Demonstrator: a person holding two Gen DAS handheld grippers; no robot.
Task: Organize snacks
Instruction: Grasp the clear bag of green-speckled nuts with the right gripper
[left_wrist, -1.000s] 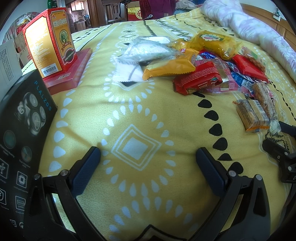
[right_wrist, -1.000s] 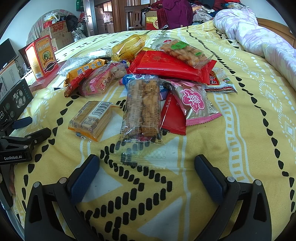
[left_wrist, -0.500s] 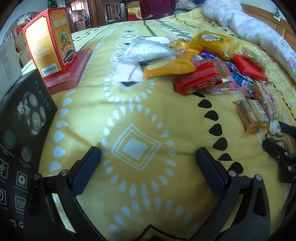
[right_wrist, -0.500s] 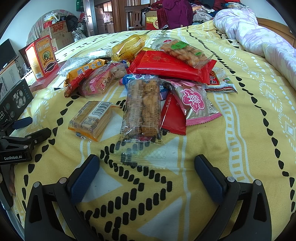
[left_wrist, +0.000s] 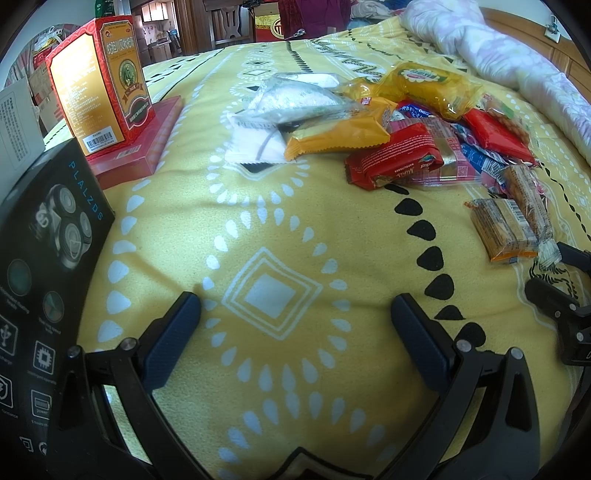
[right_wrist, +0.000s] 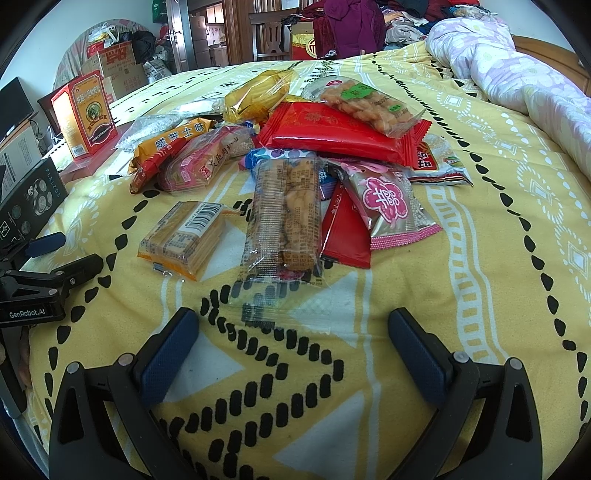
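Right gripper (right_wrist: 291, 347) spread wide, empty, low over yellow blanket (right_wrist: 461, 266). Clear twist-biscuit packet (right_wrist: 284, 218) just ahead between fingers' line, not touched. Snack pile (right_wrist: 332, 136) beyond. Left gripper (left_wrist: 295, 332) also spread, empty, over bare blanket; orange cracker pack (left_wrist: 502, 229) to its right.

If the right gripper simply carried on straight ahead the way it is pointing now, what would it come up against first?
Most likely the long clear cracker pack: its transparent tail lies just ahead of the open right gripper, roughly centred between the fingers. Only yellow bedspread lies before it, though depth is uncertain.
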